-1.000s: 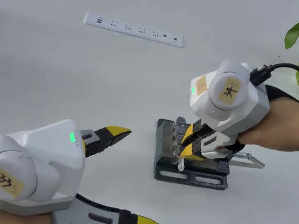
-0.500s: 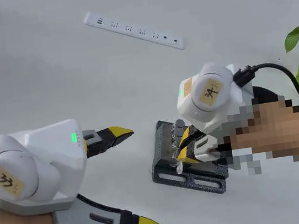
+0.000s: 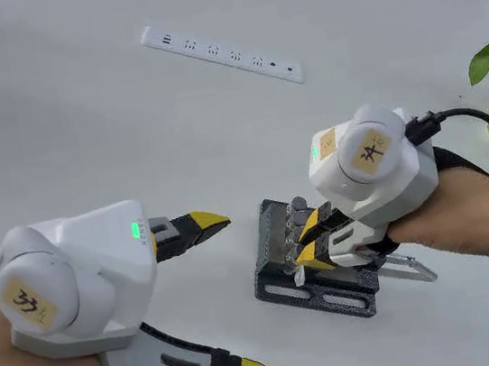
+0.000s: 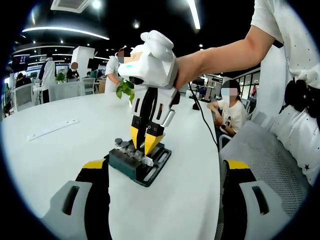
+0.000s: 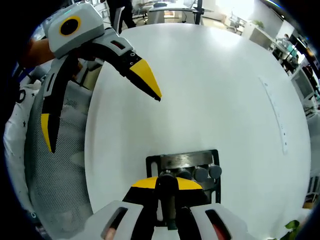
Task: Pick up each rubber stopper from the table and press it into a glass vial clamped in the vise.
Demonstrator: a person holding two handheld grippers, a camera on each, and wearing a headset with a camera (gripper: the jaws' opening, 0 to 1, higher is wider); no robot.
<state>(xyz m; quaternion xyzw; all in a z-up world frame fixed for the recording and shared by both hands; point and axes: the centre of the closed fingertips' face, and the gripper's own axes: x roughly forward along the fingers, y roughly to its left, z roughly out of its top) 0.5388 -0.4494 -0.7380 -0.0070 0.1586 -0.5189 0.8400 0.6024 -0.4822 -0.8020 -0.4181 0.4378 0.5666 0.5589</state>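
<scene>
Left gripper (image 3: pixel 232 301) hangs at 8 o'clock of the vise (image 3: pixel 285 288), jaws spread wide, empty. Right gripper (image 3: pixel 309 234) reaches in from 3 o'clock, jaws nearly together over the glass vials (image 3: pixel 287 236). Grey rubber stoppers (image 5: pixel 201 174) sit seated, but I cannot tell whether its tips pinch another. Power strip (image 3: pixel 222 53) at 11 o'clock; plant (image 3: pixel 482 61) cut off at the edge

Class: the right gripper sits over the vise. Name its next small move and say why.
Likely a short press straight down. The right gripper has its fingers closed at one end of the row of grey-stoppered vials in the vise; whether a stopper beneath them is fully seated is hidden.
</scene>
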